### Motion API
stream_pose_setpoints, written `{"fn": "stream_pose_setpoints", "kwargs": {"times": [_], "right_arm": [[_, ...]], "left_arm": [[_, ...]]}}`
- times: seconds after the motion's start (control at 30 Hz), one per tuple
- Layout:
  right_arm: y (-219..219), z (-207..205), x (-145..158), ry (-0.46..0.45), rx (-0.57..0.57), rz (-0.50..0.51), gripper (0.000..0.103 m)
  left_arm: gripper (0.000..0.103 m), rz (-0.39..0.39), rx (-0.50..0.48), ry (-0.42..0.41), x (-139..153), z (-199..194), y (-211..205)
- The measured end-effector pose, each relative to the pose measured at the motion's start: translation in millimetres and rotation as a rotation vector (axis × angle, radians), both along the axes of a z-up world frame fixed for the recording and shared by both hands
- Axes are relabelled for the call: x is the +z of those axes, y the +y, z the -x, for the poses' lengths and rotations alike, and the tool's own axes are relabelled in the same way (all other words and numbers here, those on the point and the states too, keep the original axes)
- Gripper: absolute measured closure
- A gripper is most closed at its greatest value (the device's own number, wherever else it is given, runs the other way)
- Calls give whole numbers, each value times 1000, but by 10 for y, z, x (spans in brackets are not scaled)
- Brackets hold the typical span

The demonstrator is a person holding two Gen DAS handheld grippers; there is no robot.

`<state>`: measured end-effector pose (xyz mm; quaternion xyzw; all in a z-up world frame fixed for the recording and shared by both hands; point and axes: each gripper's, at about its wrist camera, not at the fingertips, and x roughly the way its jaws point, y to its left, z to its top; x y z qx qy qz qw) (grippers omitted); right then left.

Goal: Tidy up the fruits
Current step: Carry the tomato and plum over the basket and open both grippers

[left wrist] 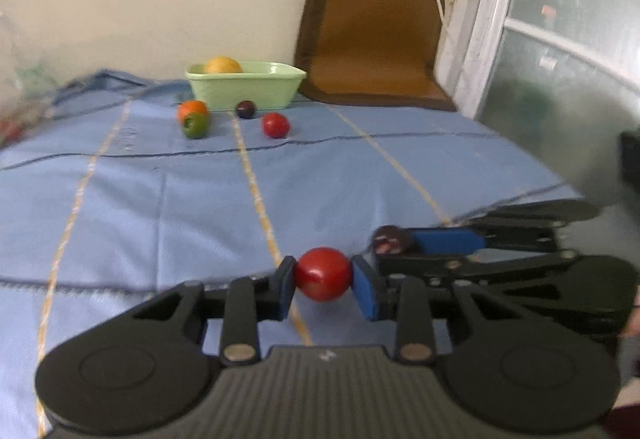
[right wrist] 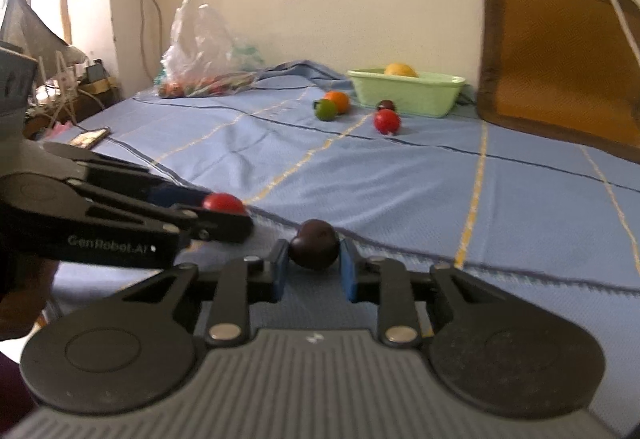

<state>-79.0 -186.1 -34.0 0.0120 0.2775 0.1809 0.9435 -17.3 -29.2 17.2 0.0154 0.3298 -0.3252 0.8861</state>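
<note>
Fruits first: through the left wrist view your left gripper point(left wrist: 323, 275) is clamping a glossy round red fruit point(left wrist: 323, 273) over the blue cloth point(left wrist: 160, 199), while through the right wrist view your right gripper point(right wrist: 314, 257) is pinching a dark purple round fruit point(right wrist: 314, 243), well short of the pale green plastic tub point(right wrist: 408, 91).

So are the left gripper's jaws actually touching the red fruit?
Touching. The left wrist view shows the left gripper with both blue jaws pressed against the red fruit, no gap either side.
</note>
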Motion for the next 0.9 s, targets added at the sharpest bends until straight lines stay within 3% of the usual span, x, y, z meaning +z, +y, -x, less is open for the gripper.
{"fn": "stream_pose_setpoints", "kwargs": {"times": [0.17,0.27,0.37,0.5,0.63,0.83,0.9], "right_arm": [[-175,-618,247,31,22,-86,73],[-260,-1124,411,-24,-19,-87,73],[-319,-1641,488,-50,-60,-87,73],[-339,-2214,504,-58,-97,-71,73],[-390,-2652,397,-30,-118,-37,73],[-441,-2993,203,-3,-148,-31,71],[-449,-2996,168,-9,-155,-36,63]], "left_arm": [[73,85,1,25,425,-665,40],[73,77,19,-34,647,-1167,-92],[72,68,39,-33,718,-1710,-254],[72,75,93,6,668,-2446,-451],[72,67,120,54,522,-2919,-607],[61,3,136,64,330,-3175,-779],[61,28,135,67,341,-3130,-734]]}}
